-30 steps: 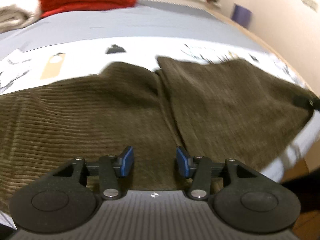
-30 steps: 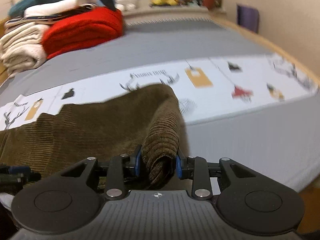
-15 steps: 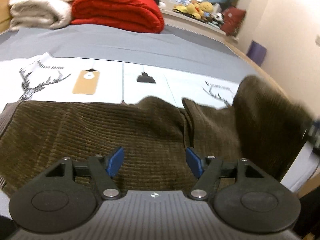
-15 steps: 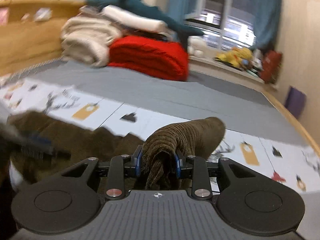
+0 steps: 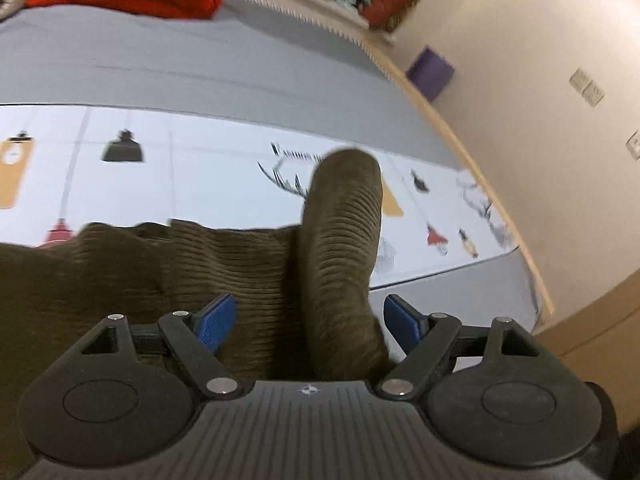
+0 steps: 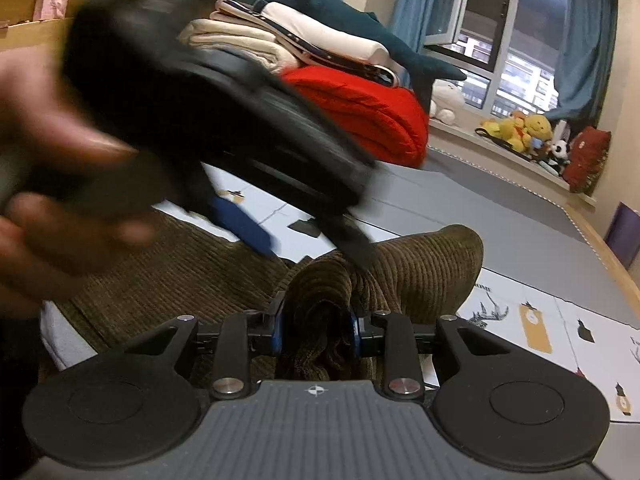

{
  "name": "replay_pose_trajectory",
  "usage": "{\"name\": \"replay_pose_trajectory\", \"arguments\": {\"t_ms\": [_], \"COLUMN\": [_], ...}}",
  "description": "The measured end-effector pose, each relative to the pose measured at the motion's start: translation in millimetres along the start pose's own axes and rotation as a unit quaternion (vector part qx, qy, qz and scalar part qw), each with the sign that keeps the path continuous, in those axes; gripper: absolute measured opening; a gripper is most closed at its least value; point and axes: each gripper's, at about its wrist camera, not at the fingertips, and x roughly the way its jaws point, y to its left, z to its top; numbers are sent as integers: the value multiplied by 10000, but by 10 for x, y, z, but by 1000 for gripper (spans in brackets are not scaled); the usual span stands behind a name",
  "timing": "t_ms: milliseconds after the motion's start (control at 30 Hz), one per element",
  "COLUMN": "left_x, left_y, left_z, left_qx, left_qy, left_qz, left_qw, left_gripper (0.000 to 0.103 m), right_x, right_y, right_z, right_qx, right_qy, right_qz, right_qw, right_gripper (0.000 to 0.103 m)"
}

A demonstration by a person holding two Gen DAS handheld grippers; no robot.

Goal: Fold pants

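Note:
Brown corduroy pants [image 5: 240, 264] lie across the patterned white sheet on the bed. My left gripper [image 5: 310, 322] is open; a raised fold of the pants [image 5: 340, 240] stands up between its blue pads without being clamped. My right gripper [image 6: 318, 328] is shut on a bunched end of the pants [image 6: 420, 268] and holds it lifted above the rest of the garment [image 6: 168, 264]. In the right wrist view the left gripper [image 6: 224, 120] and the hand holding it appear blurred, close above the pants at left.
A grey bed cover [image 5: 200, 64] lies beyond the white sheet [image 5: 200, 176]. A red blanket [image 6: 360, 116] and folded cream bedding [image 6: 248, 44] are stacked at the back. The bed's wooden edge [image 5: 480, 184] runs along the right, near the wall. Stuffed toys [image 6: 520, 128] sit on the window sill.
My right gripper has carried the pants end leftward over the garment. My left gripper has opened wider and swung right, so the lifted fold now stands between its pads.

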Motion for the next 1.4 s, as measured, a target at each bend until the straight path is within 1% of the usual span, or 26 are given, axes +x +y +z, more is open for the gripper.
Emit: {"name": "replay_pose_trajectory", "arguments": {"t_ms": [100,167,200,233,267,300,367,433,467,533,600,633,733,767,833,900,967,1000,1067,1100,1133,1167,1200,1300,1367,1400], "left_x": [203,260,277,309,303,314,234,92,-12,-229,-490,-619,-1025,-1181,-1414,-1558,-1567,-1566,-1560,-1560,-1558,-1546,-1485,-1315,-1213,-1171], "left_y": [-69,-67,-53,-53,-49,-52,14,143,221,402,665,800,1297,1492,1794,2078,2293,2385,2510,2556,2584,2634,2686,2873,2989,3035], "left_z": [74,96,94,89,85,71,70,89,91,99,92,89,59,40,3,-70,-141,-191,-255,-274,-285,-291,-277,-352,-404,-456], "left_qx": [92,169,258,375,523,654,789,726,706,667,540,486,149,-47,-356,-692,-914,-1015,-1109,-1117,-1113,-1126,-1182,-1484,-1665,-1781], "left_qy": [168,241,282,313,353,389,391,321,258,148,95,69,-13,-54,-103,-69,117,158,117,67,-9,-72,-36,267,315,293], "left_qz": [-2,30,80,153,240,293,385,456,539,767,1046,1231,1938,2210,2637,2961,3205,3219,3317,3420,3481,3459,3347,2889,2639,2481], "left_qw": [9998,9996,9992,9987,9977,9967,9954,9958,9957,9947,9930,9912,9809,9753,9639,9526,9427,9412,9368,9330,9308,9315,9349,9454,9496,9518], "left_gripper": [85,80,58,28,27,23,20,19,19,19,19,19,19,19,19,19,22,28,50,73,90,93,93,93,93,90], "right_x": [1,0,1,6,12,23,35,2,-26,-101,-156,-156,-77,-22,150,378,569,690,909,1017,1077,1108,1184,1395,1480,1532], "right_y": [18,32,40,57,69,83,129,172,170,109,31,-2,-64,-94,-157,-164,-119,-119,-133,-125,-105,-63,-28,52,126,179], "right_z": [12,28,41,47,59,69,93,128,174,286,383,420,489,499,503,451,371,318,236,178,124,62,25,-23,-36,-59], "right_qx": [-104,-137,-148,-164,-176,-180,-281,-344,-264,168,741,953,1516,1715,2066,2310,2542,2744,3190,3443,3606,3738,3833,3867,3858,3836], "right_qy": [1,12,14,18,28,60,115,41,-30,-219,-389,-425,-397,-313,-22,448,885,1136,1539,1749,1887,2006,2123,2353,2486,2551], "right_qz": [90,126,158,168,194,245,368,486,604,1007,1522,1704,1909,1964,1903,1648,1498,1490,1593,1704,1776,1822,1843,1832,1875,1972], "right_qw": [9999,9998,9998,9997,9997,9995,9989,9982,9978,9945,9848,9798,9690,9649,9597,9579,9514,9432,9215,9065,8960,8870,8798,8726,8685,8654], "right_gripper": [31,31,31,31,31,31,32,33,35,42,54,57,57,57,58,59,59,59,59,60,60,60,61,63,63,63]}}
